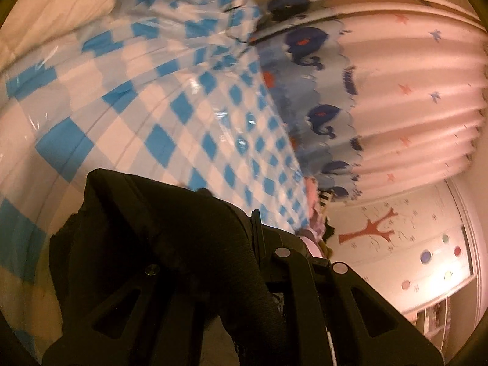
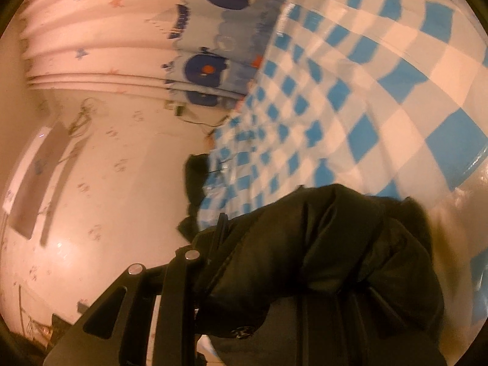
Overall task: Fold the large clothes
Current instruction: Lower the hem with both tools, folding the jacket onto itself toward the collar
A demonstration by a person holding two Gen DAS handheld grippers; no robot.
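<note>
So the left claw (image 1: 244, 244) is clamped on a bunch of black garment (image 1: 158, 231), the fabric piled up over its fingers and covering most of them. Same deal on the other side: the right claw (image 2: 244, 244) is pinching a thick fold of that dark garment (image 2: 320, 244), which drapes over it. The cloth hangs just above a blue-and-white checkered cover (image 1: 183, 97) with a glossy sheen. Past its edge there's a pale curtain (image 1: 411, 97) with whale prints, plus a wall (image 2: 106, 167) with little stickers. Both views are tilted and a bit blurry.
</note>
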